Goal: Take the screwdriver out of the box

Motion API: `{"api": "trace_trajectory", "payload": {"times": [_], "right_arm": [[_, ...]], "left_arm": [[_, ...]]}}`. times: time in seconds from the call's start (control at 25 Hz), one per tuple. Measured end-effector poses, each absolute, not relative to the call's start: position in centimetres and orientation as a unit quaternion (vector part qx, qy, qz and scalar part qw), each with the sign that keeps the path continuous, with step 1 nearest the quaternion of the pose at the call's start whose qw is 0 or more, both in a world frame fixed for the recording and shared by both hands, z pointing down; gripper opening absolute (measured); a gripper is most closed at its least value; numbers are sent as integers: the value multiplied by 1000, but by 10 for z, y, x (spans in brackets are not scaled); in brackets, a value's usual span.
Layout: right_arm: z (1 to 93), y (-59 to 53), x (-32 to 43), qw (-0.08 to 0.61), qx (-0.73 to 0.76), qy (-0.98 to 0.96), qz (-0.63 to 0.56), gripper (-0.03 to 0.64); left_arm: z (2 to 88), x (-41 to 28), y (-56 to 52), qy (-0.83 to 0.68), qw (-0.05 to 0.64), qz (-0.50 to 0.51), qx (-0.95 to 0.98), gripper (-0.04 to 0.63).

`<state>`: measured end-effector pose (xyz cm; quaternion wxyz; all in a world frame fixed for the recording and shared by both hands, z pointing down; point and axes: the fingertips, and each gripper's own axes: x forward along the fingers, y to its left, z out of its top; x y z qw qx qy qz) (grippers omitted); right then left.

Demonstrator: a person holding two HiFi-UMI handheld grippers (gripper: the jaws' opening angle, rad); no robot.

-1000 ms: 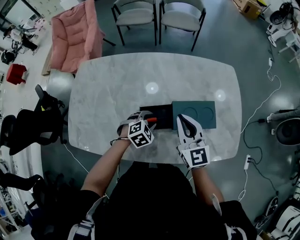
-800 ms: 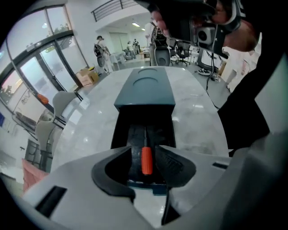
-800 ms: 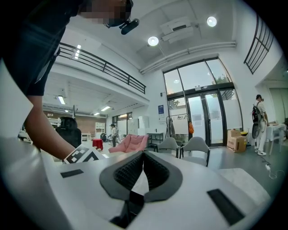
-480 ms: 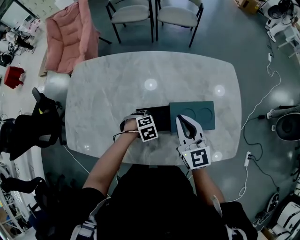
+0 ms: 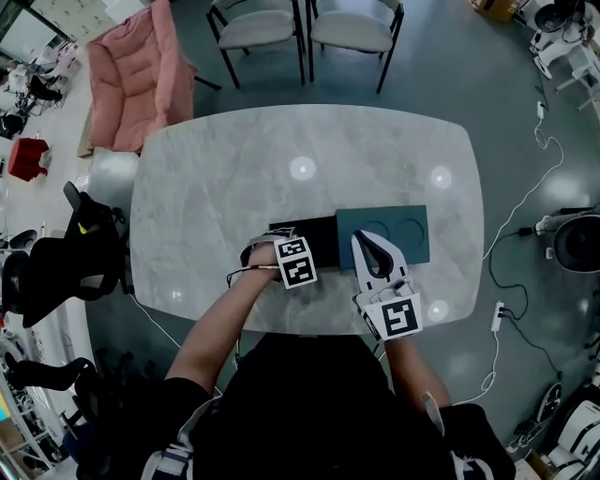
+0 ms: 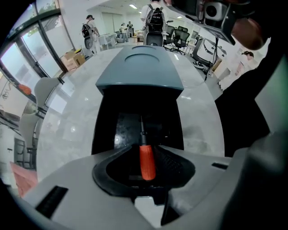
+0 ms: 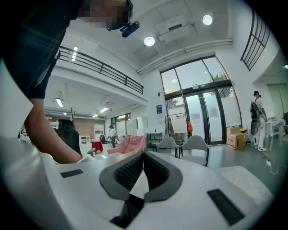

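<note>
Screwdriver [image 6: 147, 161] is still in the black box [image 6: 105, 130] on the table [image 5: 234, 178], with its shaft pointing at the teal lid [image 6: 139, 72]. Left tongs [image 6: 147, 152] have dropped straight down into the box since a second ago and now straddle the orange handle. Jaws are wide and opening, pads look clear of it, so no grip yet; closing is next. Right tongs [image 7: 143, 157] are closed on nothing, held level by the lid.

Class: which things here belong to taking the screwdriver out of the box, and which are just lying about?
Job: screwdriver; box; left gripper, jaws opening with the screwdriver's handle between them.
Lying about: pink armchair; grey chairs; black office chair.
</note>
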<state>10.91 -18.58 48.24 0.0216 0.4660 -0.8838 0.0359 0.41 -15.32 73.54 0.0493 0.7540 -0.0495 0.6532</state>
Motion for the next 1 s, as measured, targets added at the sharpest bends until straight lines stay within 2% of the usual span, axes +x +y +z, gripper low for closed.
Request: {"api": "trace_trajectory", "payload": {"times": [0.16,0.24,0.56,1.0], "right_arm": [[484,-189,113,26,470,-882,39,23],[486,-187,114,23,468,-882,39,23],[485,-183,115,8,471,-881,42,23],[476,-172,108,5,472,-881,31,23]], "left_arm": [[742,6,-149,-30,44,667,743,132],[745,7,-146,-27,46,671,740,98],[741,7,-152,-52,56,659,749,97],[698,-20,-150,-109,10,657,746,96]]}}
